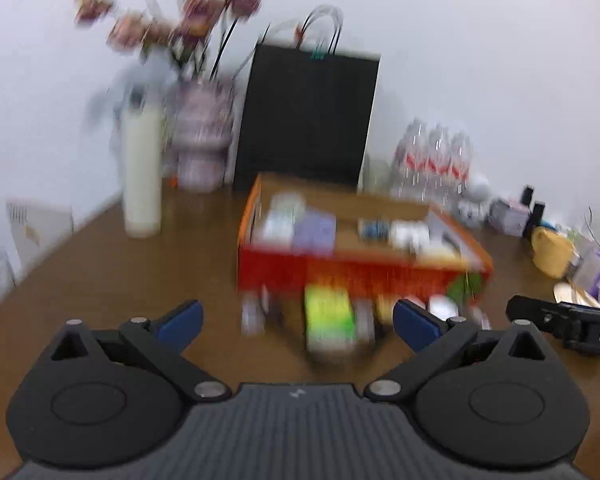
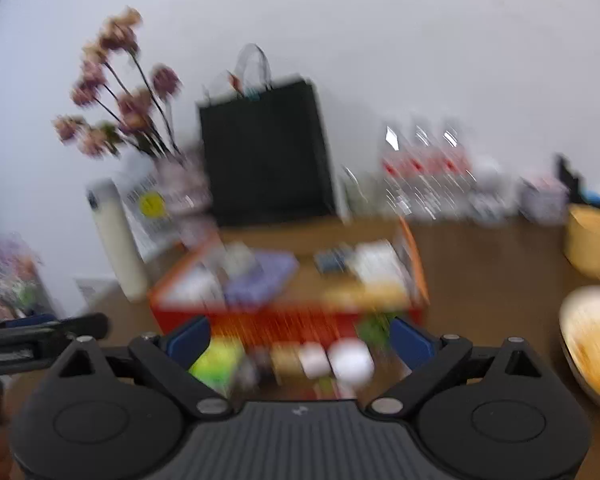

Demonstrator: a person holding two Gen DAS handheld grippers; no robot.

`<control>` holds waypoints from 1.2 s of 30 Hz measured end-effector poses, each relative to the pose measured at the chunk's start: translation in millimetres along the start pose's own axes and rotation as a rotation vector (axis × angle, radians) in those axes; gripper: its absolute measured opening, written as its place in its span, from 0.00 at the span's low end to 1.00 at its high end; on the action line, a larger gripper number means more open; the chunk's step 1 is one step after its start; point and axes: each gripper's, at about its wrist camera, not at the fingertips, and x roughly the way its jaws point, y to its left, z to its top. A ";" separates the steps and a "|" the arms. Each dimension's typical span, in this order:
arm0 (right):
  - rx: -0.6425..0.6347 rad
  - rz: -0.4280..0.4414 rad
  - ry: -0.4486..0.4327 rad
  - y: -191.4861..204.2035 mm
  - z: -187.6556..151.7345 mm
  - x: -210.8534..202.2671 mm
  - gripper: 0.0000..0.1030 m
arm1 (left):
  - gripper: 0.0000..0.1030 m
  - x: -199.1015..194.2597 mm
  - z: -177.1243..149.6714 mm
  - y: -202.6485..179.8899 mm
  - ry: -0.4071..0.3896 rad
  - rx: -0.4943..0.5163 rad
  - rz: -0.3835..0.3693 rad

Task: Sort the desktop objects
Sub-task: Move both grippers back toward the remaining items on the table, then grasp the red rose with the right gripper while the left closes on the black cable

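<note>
Both views are motion-blurred. An open red and orange box (image 1: 340,276) (image 2: 284,320) sits on the brown table with several small items inside. In front of it lies a row of small objects: a lime-green one (image 1: 328,316) (image 2: 216,362), a white rounded one (image 2: 350,362) (image 1: 442,306), and others too blurred to name. My left gripper (image 1: 296,322) is open above the near table, its blue pads wide apart with nothing held. My right gripper (image 2: 300,340) is open too, the small objects showing between its pads untouched. The right gripper's black body (image 1: 568,326) shows in the left wrist view.
A cream bottle (image 1: 142,176) (image 2: 118,240), a vase of pink flowers (image 1: 204,136), a black paper bag (image 1: 308,120) (image 2: 266,148) and shrink-wrapped water bottles (image 1: 434,160) (image 2: 424,172) line the back wall. A yellow container (image 1: 552,254) (image 2: 590,244) and a plate (image 2: 592,340) lie right.
</note>
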 end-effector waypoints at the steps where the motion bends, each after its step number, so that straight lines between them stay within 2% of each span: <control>1: 0.012 0.003 0.012 -1.3 -13.0 -7.1 0.94 | 1.00 -4.3 -15.3 0.9 0.022 -0.005 -0.008; 5: 0.050 0.018 0.063 -7.6 -58.8 -33.1 0.94 | 1.00 -25.2 -63.5 3.2 0.062 0.025 -0.007; 8: 0.062 0.020 0.074 -3.5 -77.5 -47.3 0.94 | 1.00 -36.8 -80.2 5.0 0.065 0.038 -0.009; 13: 0.028 0.083 0.053 6.9 -83.6 -55.5 0.92 | 1.00 -34.5 -72.9 4.4 0.051 0.065 -0.005; 17: 0.015 0.081 0.050 9.0 -76.8 -48.4 0.88 | 0.95 -11.9 -60.7 -6.6 0.046 0.153 -0.088; 20: -0.004 0.054 0.039 5.1 -67.7 -37.2 0.85 | 0.87 17.1 -49.3 -18.9 0.054 0.245 -0.096; 26: 0.003 0.028 0.066 -9.7 -53.9 -5.3 0.82 | 0.64 75.1 -27.2 -39.0 0.029 0.387 -0.101; 28: 0.000 0.019 0.078 -12.5 -53.0 4.7 0.82 | 0.51 89.4 -24.9 -42.3 0.062 0.423 -0.123; 32: -0.011 0.016 0.102 -17.3 -50.8 23.9 0.82 | 0.34 108.8 -25.9 -42.9 0.132 0.455 -0.186; 33: -0.017 0.014 0.104 -17.7 -49.3 28.4 0.82 | 0.21 111.3 -26.4 -43.1 0.143 0.462 -0.201; 34: -0.023 0.011 0.106 -17.7 -46.9 34.5 0.82 | 0.14 112.6 -27.1 -43.9 0.150 0.467 -0.220; 36: -0.035 0.005 0.108 -16.3 -40.7 45.4 0.80 | 0.10 108.8 -28.9 -45.5 0.132 0.471 -0.236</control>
